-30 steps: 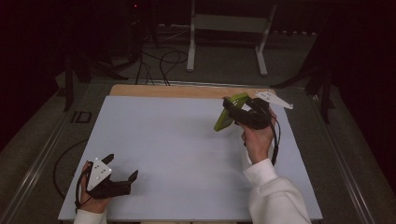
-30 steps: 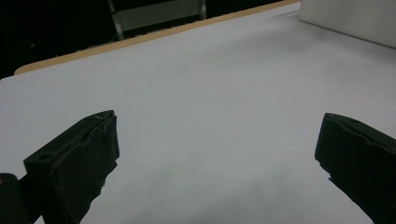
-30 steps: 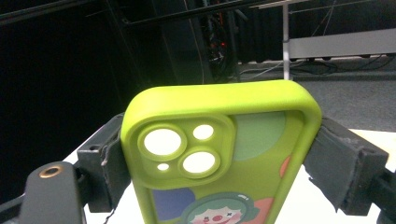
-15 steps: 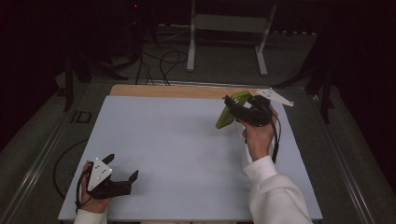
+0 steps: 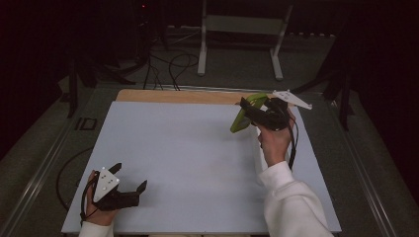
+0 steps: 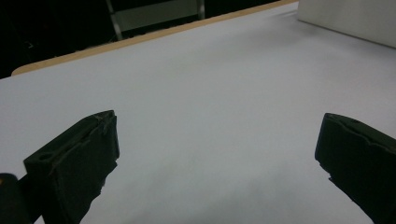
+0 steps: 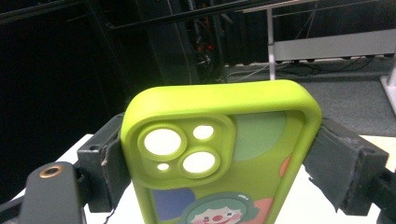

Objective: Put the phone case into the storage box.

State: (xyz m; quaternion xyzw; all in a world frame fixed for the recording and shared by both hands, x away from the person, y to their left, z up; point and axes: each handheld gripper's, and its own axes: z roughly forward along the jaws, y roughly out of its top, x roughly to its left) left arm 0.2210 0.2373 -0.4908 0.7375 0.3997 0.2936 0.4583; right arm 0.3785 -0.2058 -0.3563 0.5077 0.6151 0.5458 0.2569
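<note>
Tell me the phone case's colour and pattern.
Lime green phone case with a cartoon clown; clearest in the right gripper view.

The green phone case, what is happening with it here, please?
A person holds a two-jaw gripper in each hand at a table with a pale top. The right gripper is shut on the green phone case by its two long sides and holds it up above the far right part of the table. The left gripper rests near the front left corner, jaws open, with nothing between them.

A pale blue-white sheet (image 5: 197, 158) covers the table (image 5: 178, 96). A strip of bare wood shows along its far edge.
</note>
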